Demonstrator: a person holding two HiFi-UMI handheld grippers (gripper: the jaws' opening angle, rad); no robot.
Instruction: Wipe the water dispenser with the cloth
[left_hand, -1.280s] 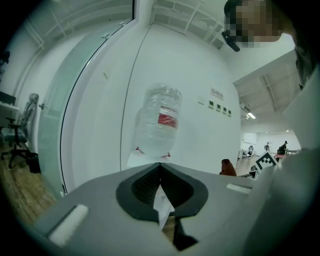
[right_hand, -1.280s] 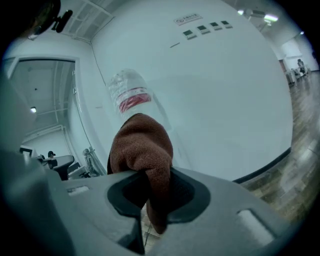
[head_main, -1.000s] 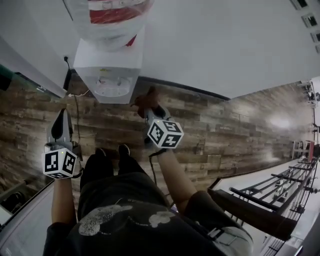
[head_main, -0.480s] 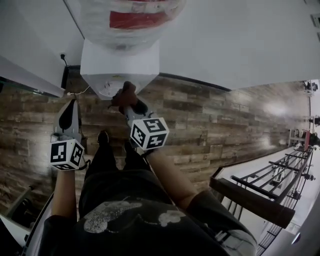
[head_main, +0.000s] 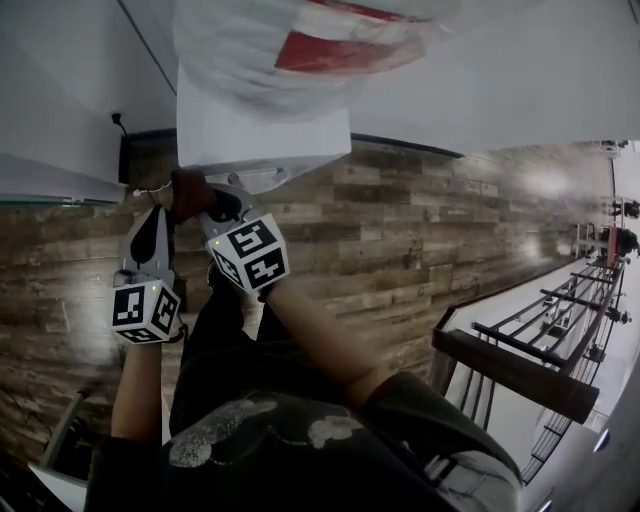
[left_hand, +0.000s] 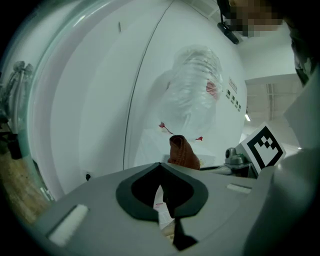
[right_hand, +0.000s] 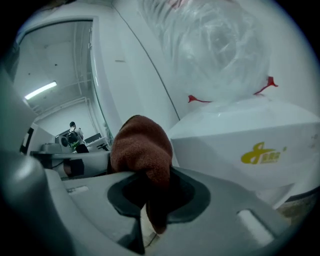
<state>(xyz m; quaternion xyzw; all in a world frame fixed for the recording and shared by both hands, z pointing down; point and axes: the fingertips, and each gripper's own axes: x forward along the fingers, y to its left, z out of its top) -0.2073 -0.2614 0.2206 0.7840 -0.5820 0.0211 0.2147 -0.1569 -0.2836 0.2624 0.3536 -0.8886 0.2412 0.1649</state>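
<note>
Now, at left, your left gripper (head_main: 150, 228) hangs with its jaws pressed together on nothing. Just beside it, your right gripper (head_main: 212, 205) pinches the rust-brown cloth (right_hand: 142, 147), which bunches above the jaws near the white water dispenser's (head_main: 262, 135) lower front corner; contact unclear.

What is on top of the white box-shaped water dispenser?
A large clear plastic water bottle with a red label stands on the dispenser. Its neck and the dispenser's top face are hidden beneath the bottle's body.
</note>
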